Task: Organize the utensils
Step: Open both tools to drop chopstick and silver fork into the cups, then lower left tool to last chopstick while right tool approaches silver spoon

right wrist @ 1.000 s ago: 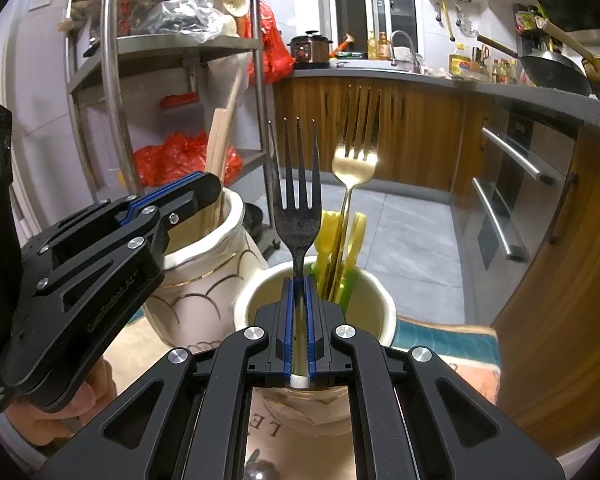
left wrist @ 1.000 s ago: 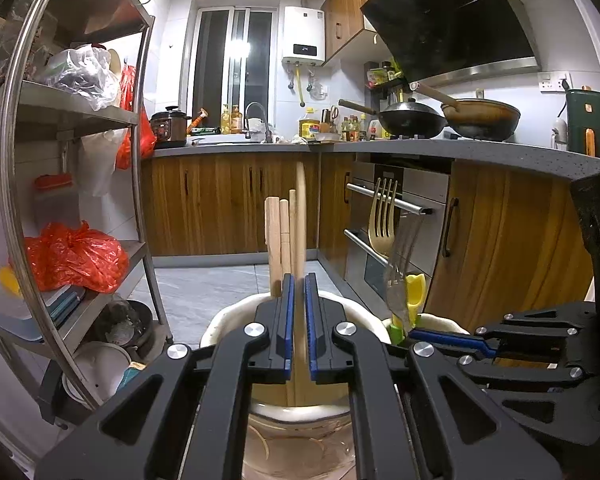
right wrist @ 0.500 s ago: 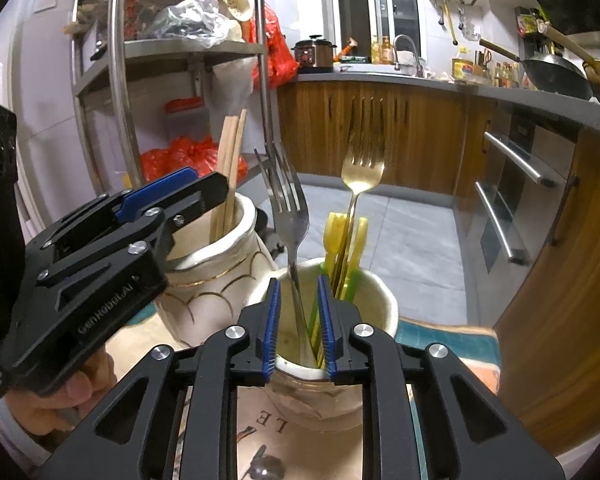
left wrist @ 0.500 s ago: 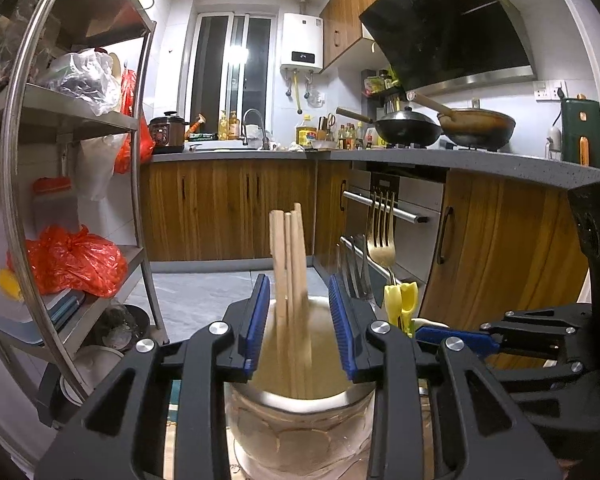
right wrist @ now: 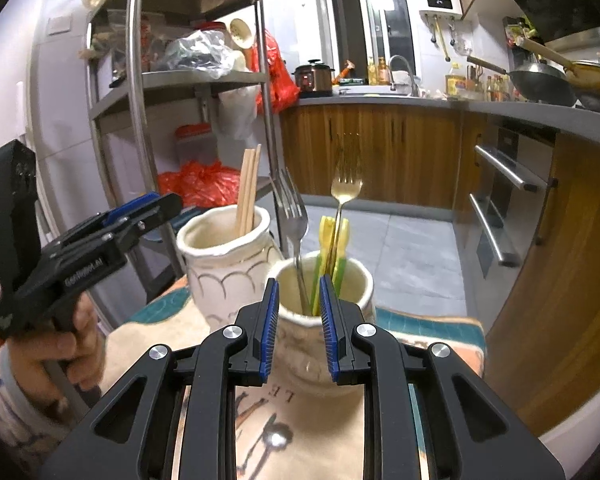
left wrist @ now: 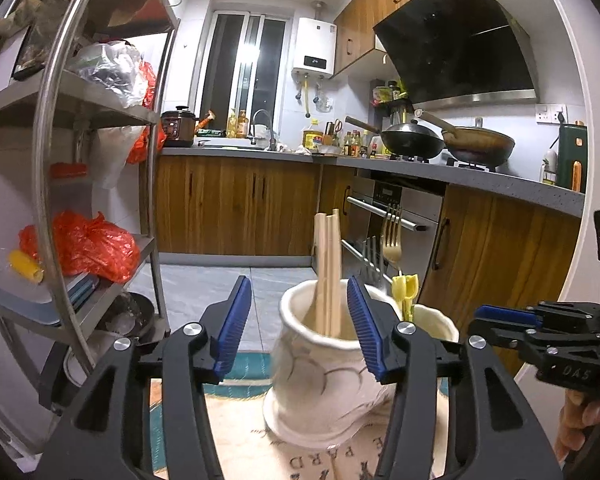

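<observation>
Two cream ceramic jars stand on a printed cloth. The taller jar (left wrist: 328,364) holds wooden chopsticks (left wrist: 327,268); it also shows in the right wrist view (right wrist: 224,264). My left gripper (left wrist: 300,324) is open and empty, just in front of that jar's rim. The shorter jar (right wrist: 324,320) holds a silver fork (right wrist: 294,224), a gold fork (right wrist: 342,200) and yellow-green plastic utensils (right wrist: 332,248). My right gripper (right wrist: 297,320) is open and empty, its fingers just before this jar. The left gripper shows from outside in the right wrist view (right wrist: 100,248).
A steel shelf rack (left wrist: 100,184) with red bags stands at the left. Wooden cabinets, an oven (right wrist: 500,208) and a counter with woks (left wrist: 412,140) run along the back and right. The cloth (right wrist: 260,412) covers the small table.
Both grippers have opened and drawn back. The left let go of the chopsticks into the taller jar. The right let go of the silver fork into the shorter jar.
</observation>
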